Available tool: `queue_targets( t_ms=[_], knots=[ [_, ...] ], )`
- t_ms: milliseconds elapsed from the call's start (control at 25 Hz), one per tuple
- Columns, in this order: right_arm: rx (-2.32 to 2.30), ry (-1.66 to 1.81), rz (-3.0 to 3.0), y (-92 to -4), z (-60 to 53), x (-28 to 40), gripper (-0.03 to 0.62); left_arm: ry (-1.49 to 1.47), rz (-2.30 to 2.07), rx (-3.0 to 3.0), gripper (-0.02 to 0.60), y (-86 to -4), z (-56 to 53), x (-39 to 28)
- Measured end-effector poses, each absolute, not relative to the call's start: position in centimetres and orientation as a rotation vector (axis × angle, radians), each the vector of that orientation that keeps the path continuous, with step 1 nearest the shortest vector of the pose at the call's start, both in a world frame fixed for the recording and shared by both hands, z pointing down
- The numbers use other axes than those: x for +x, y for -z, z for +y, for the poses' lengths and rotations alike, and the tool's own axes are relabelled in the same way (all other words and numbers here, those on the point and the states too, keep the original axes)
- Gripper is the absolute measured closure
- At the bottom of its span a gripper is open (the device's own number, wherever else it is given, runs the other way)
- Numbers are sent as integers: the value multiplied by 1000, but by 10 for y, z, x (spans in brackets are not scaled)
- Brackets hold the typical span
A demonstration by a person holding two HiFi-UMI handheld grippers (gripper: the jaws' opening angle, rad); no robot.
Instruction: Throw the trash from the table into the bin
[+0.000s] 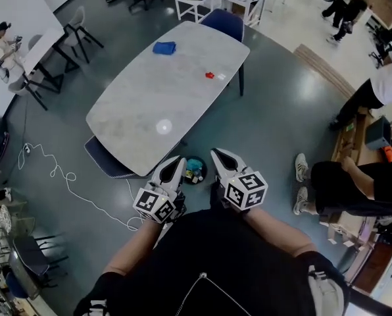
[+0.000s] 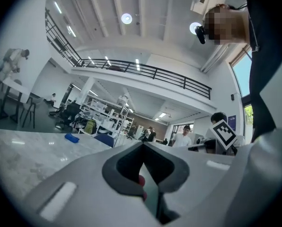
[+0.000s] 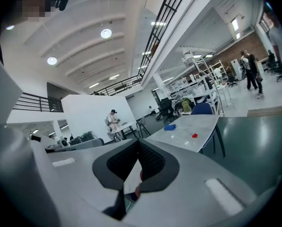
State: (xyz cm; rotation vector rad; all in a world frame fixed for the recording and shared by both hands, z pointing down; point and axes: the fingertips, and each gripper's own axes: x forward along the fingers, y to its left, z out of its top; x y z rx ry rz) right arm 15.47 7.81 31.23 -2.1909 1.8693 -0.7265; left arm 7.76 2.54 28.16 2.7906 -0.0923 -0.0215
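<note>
No legible text or markings anywhere

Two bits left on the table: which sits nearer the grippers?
The small red piece, near the right edge; the blue one lies farther off, toward the far end.

Left tongs (image 1: 180, 160) and right tongs (image 1: 216, 153); jaws together

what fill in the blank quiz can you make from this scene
On the table lie a blue item and a small piece whose colour is ____.
The bin stands on the ____ by the table's near end.
The left gripper and the right gripper both have their jaws ____.
Missing words: red; floor; shut.
</note>
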Motion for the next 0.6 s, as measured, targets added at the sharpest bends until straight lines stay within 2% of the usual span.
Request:
queue_targets(
  t_ms=[240, 600],
  knots=[
    [-2064, 781, 2032, -313, 31, 255, 566, -3, -279, 2776, 581, -268, -26, 180],
    [-1940, 863, 2091, -327, -21, 312, 566, -54, -441, 2727, 581, -279, -65, 225]
  ],
)
